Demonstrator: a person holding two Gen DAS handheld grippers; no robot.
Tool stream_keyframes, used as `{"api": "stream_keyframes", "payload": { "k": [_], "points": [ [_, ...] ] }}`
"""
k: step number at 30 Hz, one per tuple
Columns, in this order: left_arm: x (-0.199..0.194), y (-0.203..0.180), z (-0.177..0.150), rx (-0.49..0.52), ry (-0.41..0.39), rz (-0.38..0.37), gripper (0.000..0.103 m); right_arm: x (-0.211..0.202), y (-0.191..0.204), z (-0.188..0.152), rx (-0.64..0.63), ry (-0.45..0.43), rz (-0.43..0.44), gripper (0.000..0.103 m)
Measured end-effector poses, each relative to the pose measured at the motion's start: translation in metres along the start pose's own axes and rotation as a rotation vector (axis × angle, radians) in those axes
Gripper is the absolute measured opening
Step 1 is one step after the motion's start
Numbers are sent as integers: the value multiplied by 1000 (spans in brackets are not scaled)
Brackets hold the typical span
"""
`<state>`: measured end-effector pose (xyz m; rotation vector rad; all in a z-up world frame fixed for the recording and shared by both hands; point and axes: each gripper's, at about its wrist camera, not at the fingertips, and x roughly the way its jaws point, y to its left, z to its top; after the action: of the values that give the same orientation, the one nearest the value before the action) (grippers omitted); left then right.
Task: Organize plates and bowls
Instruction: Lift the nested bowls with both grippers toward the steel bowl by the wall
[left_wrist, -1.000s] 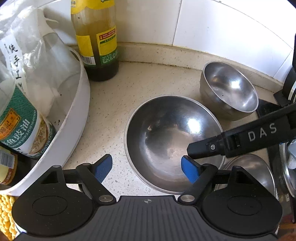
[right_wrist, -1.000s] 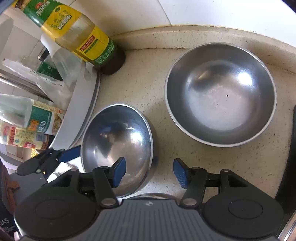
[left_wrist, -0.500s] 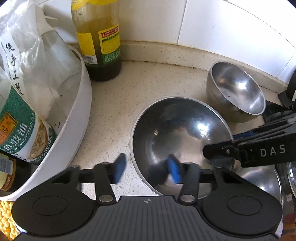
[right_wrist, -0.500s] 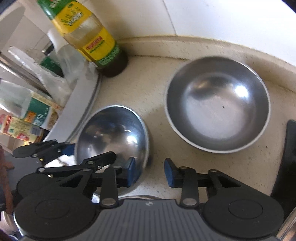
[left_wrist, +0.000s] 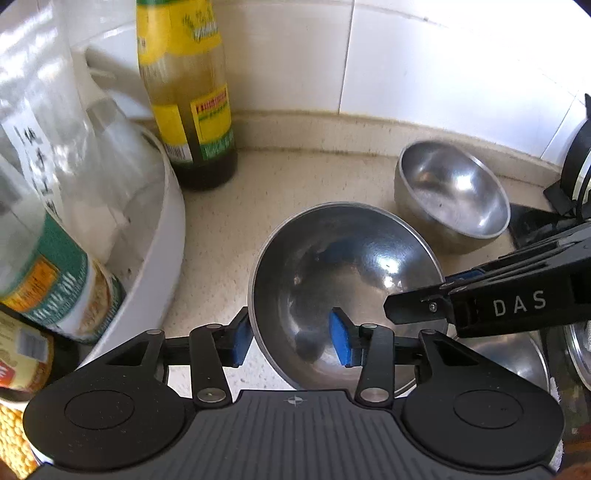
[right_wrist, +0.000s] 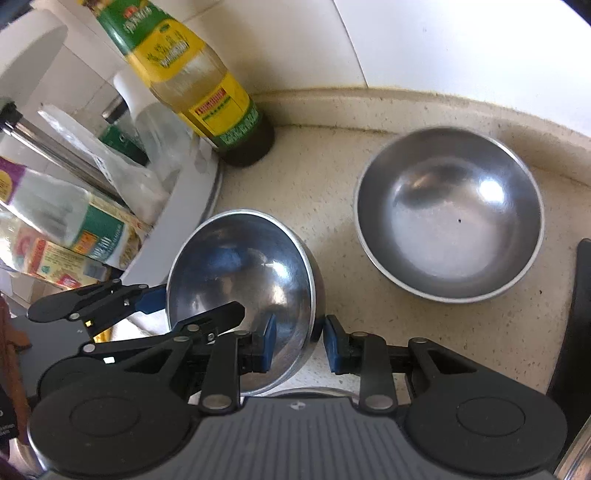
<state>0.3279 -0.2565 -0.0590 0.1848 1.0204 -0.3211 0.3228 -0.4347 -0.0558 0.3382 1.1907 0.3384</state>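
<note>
A steel bowl (left_wrist: 343, 273) sits tilted on the speckled counter, also in the right wrist view (right_wrist: 240, 273). My left gripper (left_wrist: 290, 341) has its blue pads astride the bowl's near-left rim, one outside, one inside; the jaws are narrowed. My right gripper (right_wrist: 297, 345) has its pads astride the bowl's right rim, close to the wall. A second, deeper steel bowl (left_wrist: 450, 188) stands upright behind, and shows in the right wrist view (right_wrist: 448, 214). The right gripper's black fingers (left_wrist: 480, 299) reach in from the right.
A yellow-labelled oil bottle (left_wrist: 188, 103) stands against the tiled wall. A white tub (left_wrist: 162, 236) holding bottles and bags is at left. More steel ware (left_wrist: 506, 354) lies at the lower right. A black object (right_wrist: 576, 314) borders the right.
Both grippers narrowed from wide open and moved onto the near bowl's rim. The bowl now stands tilted, and both views show it slightly nearer.
</note>
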Motion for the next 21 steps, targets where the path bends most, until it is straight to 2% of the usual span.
{"api": "stream_keyframes", "payload": {
  "k": [10,21],
  "points": [
    [-32,-10,6,27,-76,-34,57,-40,7,-3,-12,-61,-6,46],
    [-66,-36,0,95,-136,-77,60,-89,7,-32,3,-114,-36,46]
  ]
}}
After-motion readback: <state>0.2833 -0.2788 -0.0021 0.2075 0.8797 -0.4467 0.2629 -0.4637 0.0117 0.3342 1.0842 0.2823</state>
